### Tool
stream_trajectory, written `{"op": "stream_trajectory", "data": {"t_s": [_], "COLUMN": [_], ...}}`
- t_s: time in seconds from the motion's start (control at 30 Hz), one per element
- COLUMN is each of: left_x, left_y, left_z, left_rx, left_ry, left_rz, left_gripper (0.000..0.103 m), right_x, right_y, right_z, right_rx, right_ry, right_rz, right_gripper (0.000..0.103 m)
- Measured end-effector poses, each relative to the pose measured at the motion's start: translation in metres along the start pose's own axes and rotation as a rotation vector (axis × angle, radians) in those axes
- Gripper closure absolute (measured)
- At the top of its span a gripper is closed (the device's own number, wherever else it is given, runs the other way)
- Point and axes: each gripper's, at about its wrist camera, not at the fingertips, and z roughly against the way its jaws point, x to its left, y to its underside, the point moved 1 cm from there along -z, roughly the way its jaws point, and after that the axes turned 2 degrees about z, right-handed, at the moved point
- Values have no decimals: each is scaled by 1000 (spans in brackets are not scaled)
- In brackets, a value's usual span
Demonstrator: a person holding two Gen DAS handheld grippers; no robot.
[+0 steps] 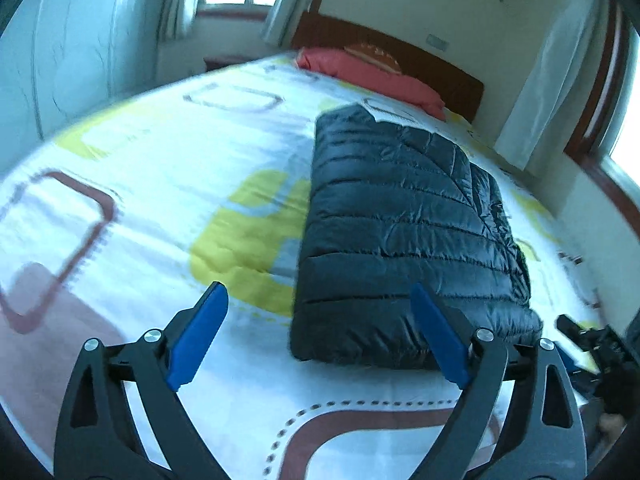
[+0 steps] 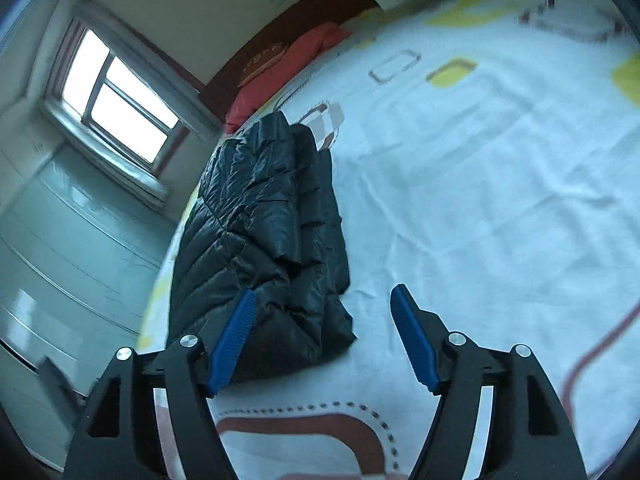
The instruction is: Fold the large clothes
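Observation:
A dark quilted puffer jacket point(image 1: 404, 232) lies folded into a thick rectangle on the bed point(image 1: 168, 184). In the left wrist view my left gripper point(image 1: 318, 292) hovers above the bed just in front of the jacket's near edge, jaws wide apart and holding nothing. In the right wrist view the same jacket point(image 2: 260, 232) lies left of centre. My right gripper point(image 2: 322, 294) stands open over its near corner, and its blue pads point(image 2: 236, 336) touch no fabric. The other gripper point(image 1: 600, 356) shows as a dark shape at the lower right of the left wrist view.
The patterned white sheet point(image 2: 480, 184) spreads wide to the right of the jacket. A red pillow point(image 1: 372, 76) lies against the dark wooden headboard point(image 1: 424, 64). Beyond the bed are a window point(image 2: 120, 96) and pale wardrobe doors point(image 2: 60, 248).

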Motion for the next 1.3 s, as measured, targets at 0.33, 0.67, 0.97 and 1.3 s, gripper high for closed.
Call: {"op": "stream_trajectory", "data": {"t_s": [0.33,0.67,0.97,1.3], "left_x": [-14,-33,-43,-45], "left_y": [7,13,19,23], "left_z": [69,106,112,116], "left_rx": [-127,-195,-193,-199], "left_ry": [-131,-137,-129,-139], "left_rz": [-106,-148,-176,-186], "left_gripper": [3,3,3,3], "right_x": [58,96,105,109], "right_y": [25,41,47,52], "right_z": [55,79,87,90], "right_rx": [-110,-178,-206,-208], "right_ry": [167,181,182,160], "right_rz": [245,377,407,407], "right_gripper": [26,25,24,24]}}
